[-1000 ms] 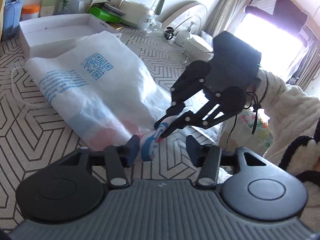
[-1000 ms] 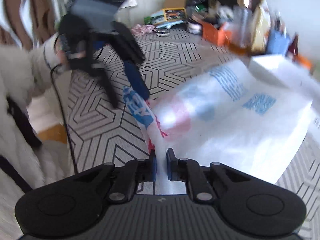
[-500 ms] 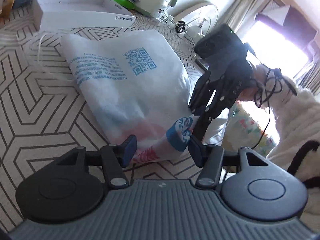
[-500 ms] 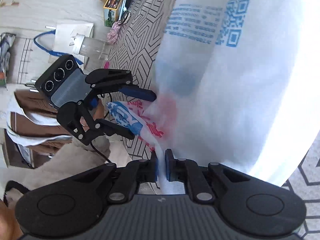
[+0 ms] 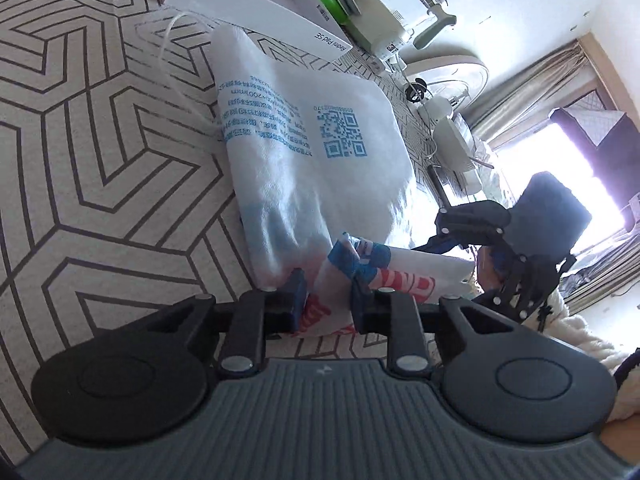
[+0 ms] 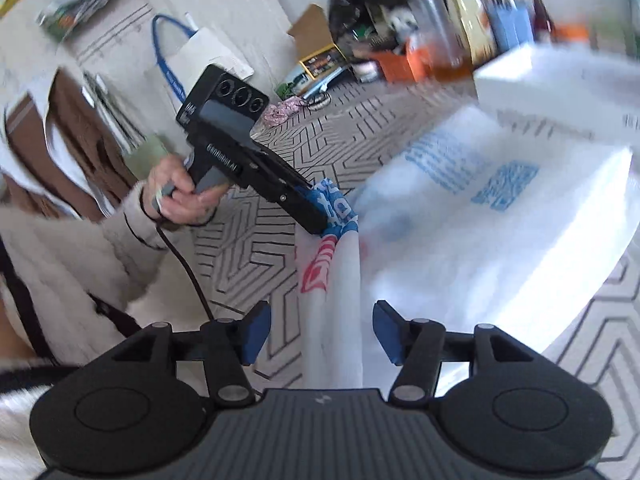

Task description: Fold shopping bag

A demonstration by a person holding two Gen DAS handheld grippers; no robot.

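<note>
Left tongs are pinching the shopping bag edge; right tongs are gaping, holding nothing, mid-fold; regrasping likely comes next.

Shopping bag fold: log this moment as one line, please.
left claw: pinching shopping bag near corner | right claw: open, bag strip between fingers, ungripped | bag: flat on patterned floor, QR side up

A lived-in home: patterned rug underfoot, curtains by a bright window at right, a fan and kettle at top, clutter along the wall.
</note>
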